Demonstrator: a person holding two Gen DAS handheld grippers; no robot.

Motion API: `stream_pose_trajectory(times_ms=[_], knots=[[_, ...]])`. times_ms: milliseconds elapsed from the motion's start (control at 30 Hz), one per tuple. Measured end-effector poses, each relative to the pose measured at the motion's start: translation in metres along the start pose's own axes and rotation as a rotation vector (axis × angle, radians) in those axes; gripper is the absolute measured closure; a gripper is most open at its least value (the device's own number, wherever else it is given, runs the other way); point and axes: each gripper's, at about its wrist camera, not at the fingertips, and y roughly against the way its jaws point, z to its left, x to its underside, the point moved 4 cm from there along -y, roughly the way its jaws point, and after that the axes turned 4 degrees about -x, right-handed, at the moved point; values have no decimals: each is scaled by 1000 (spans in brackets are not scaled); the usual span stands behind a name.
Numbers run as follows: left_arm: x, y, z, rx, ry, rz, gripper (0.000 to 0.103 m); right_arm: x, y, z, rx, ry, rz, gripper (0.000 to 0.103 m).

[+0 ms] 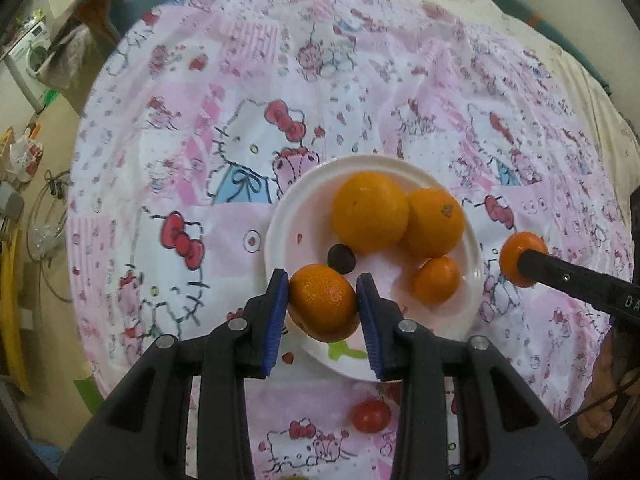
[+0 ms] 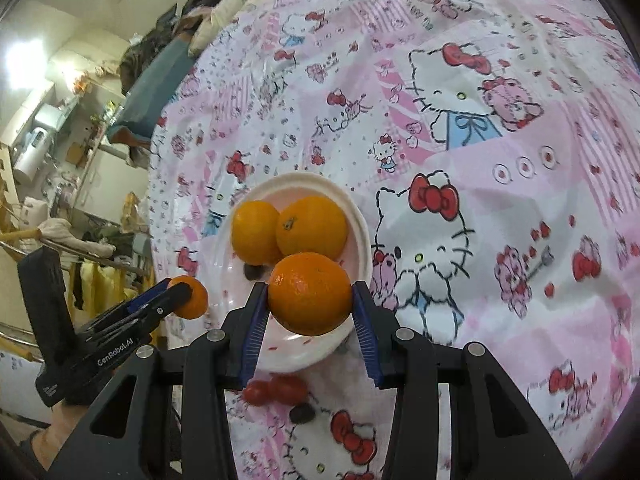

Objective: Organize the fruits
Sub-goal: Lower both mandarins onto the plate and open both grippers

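The white plate (image 1: 280,216) is crowded: two large oranges (image 1: 370,212) touching at the back, a small mandarin (image 1: 436,280) and a dark fruit (image 1: 341,259) beside them. Its near-left part is bare. Cherry tomatoes (image 2: 276,390) lie just before the rim; the tablecloth (image 2: 520,240) beyond is open.

Even indoor light, soft shadows, bright glare (upper left, right view), fisheye-warped dark edges.
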Motion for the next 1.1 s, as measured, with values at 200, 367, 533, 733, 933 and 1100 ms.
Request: stream_pose_trajectory(times_ms=[200,367,533,733,933,1100], knots=[[-2,-18,-1,-25,-16,9,72,-3,-27,-8,40,7,47,59],[-1,-28,-7,-32,-37,18,72,-4,-36,-10,74,32,56,59],[-3,-36,-10,-43,-20,31,72,-3,-39,-14,80,22,57,58],[-4,-39,-9,-49,-7,34,72,-2,-38,-16,66,0,43,57],[-4,-40,-11,-56,-14,34,70,-2,-38,-17,70,-15,45,53],[-4,-41,-11,-55,-7,39,70,-2,-36,-15,72,-4,39,43]])
